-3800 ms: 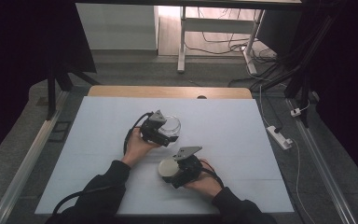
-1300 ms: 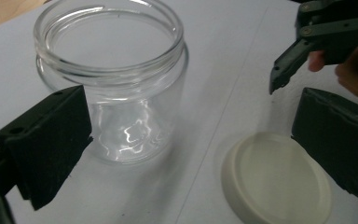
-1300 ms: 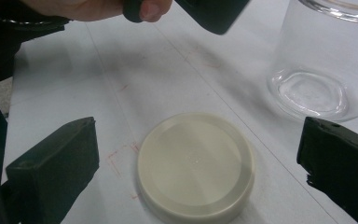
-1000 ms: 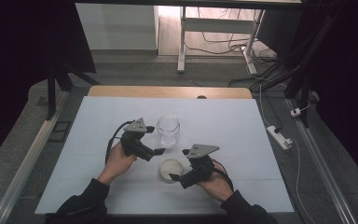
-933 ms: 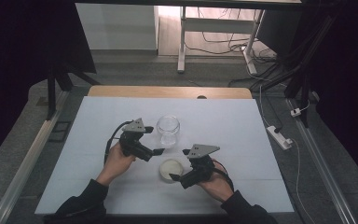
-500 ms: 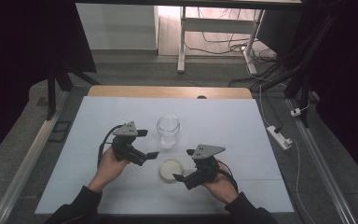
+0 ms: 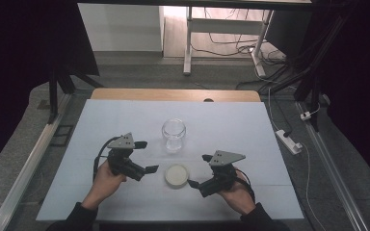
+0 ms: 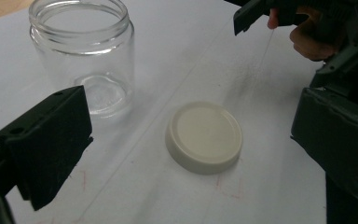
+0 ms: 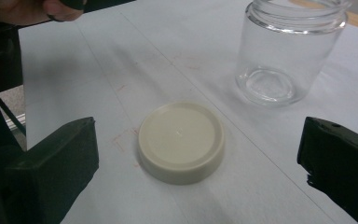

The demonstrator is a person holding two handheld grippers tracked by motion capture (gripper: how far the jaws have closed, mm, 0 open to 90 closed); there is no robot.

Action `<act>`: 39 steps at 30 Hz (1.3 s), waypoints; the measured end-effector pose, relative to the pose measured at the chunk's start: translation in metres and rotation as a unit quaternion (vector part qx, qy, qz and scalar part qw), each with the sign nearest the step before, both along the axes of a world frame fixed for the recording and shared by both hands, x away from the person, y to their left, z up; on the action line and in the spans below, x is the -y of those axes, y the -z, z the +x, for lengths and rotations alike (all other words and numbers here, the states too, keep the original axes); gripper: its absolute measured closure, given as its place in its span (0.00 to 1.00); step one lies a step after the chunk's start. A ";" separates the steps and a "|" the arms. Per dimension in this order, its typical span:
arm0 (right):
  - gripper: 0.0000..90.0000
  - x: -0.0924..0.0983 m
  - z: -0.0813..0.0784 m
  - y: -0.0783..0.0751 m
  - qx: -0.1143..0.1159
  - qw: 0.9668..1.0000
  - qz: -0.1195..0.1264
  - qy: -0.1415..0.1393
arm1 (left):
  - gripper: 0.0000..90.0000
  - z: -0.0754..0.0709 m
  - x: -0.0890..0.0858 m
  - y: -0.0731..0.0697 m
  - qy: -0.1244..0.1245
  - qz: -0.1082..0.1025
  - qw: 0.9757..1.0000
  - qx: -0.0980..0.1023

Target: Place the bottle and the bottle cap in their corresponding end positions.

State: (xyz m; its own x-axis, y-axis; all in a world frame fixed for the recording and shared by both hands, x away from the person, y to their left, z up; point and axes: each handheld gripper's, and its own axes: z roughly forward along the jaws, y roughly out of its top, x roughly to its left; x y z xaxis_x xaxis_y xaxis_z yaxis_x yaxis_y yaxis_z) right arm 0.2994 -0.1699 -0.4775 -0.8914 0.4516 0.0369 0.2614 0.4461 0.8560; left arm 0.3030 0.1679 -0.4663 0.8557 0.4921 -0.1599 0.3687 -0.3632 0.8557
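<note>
White table (image 7: 101, 125) | both tongs released | lid (image 7: 177, 175) between | high view: power strip (image 7: 287, 141)

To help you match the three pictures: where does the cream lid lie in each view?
High view: cream lid low centre, between both tongs.
Left gripper view: lid at centre.
Right gripper view: lid at centre.
Shared landmark: the glass jar, apart from it.
</note>
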 end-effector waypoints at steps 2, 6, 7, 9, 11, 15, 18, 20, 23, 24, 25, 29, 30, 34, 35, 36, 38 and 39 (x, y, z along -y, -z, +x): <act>0.00 0.004 -0.001 -0.001 0.000 1.000 0.003 0.005 | 0.00 -0.005 -0.003 0.000 -0.003 0.000 1.000 -0.001; 0.00 0.013 -0.004 -0.002 0.001 1.000 0.004 0.015 | 0.00 -0.015 -0.011 0.002 -0.013 0.002 1.000 0.000; 0.00 0.016 -0.005 -0.002 0.002 1.000 0.003 0.017 | 0.00 -0.018 -0.013 0.003 -0.016 0.002 1.000 0.000; 0.00 0.020 -0.007 -0.002 0.002 1.000 0.002 0.023 | 0.00 -0.023 -0.017 0.005 -0.021 0.002 1.000 -0.002; 0.00 0.023 -0.008 -0.001 0.002 1.000 0.001 0.028 | 0.00 -0.029 -0.022 0.006 -0.028 0.001 1.000 -0.004; 0.00 0.031 -0.012 -0.001 0.006 0.999 -0.002 0.042 | 0.00 -0.039 -0.031 0.010 -0.039 0.005 0.999 -0.007; 0.00 0.037 -0.016 0.000 0.011 0.999 -0.006 0.053 | 0.00 -0.046 -0.039 0.012 -0.048 0.005 0.999 -0.010; 0.00 0.042 -0.018 0.000 0.012 0.998 -0.007 0.059 | 0.00 -0.051 -0.044 0.014 -0.056 0.004 0.998 -0.013; 0.00 0.049 -0.021 0.001 0.009 0.998 -0.005 0.070 | 0.00 -0.058 -0.053 0.016 -0.067 0.003 0.998 -0.015; 0.00 0.052 -0.022 0.001 0.008 0.997 -0.005 0.074 | 0.00 -0.060 -0.055 0.017 -0.071 0.003 0.997 -0.014; 0.00 0.055 -0.023 0.001 0.006 0.997 -0.008 0.079 | 0.00 -0.063 -0.058 0.017 -0.074 0.003 0.997 -0.013; 0.00 0.066 -0.027 0.005 0.001 0.995 -0.015 0.100 | 0.00 -0.072 -0.068 0.020 -0.088 0.006 0.996 -0.014; 0.00 0.069 -0.028 0.006 0.001 0.994 -0.016 0.105 | 0.00 -0.075 -0.070 0.021 -0.092 0.009 0.996 -0.013; 0.00 0.082 -0.032 0.009 -0.006 0.992 -0.014 0.124 | 0.00 -0.084 -0.079 0.026 -0.110 0.021 0.994 -0.014; 0.00 0.085 -0.034 0.009 -0.006 0.992 -0.014 0.129 | 0.00 -0.086 -0.082 0.027 -0.113 0.022 0.993 -0.015; 0.00 0.089 -0.035 0.009 -0.007 0.991 -0.013 0.134 | 0.00 -0.089 -0.084 0.028 -0.117 0.022 0.993 -0.016; 0.00 0.096 -0.037 0.009 -0.009 0.989 -0.008 0.145 | 0.00 -0.094 -0.091 0.031 -0.127 0.020 0.992 -0.020; 0.00 0.101 -0.038 0.009 -0.010 0.988 -0.007 0.151 | 0.00 -0.096 -0.093 0.032 -0.130 0.019 0.991 -0.022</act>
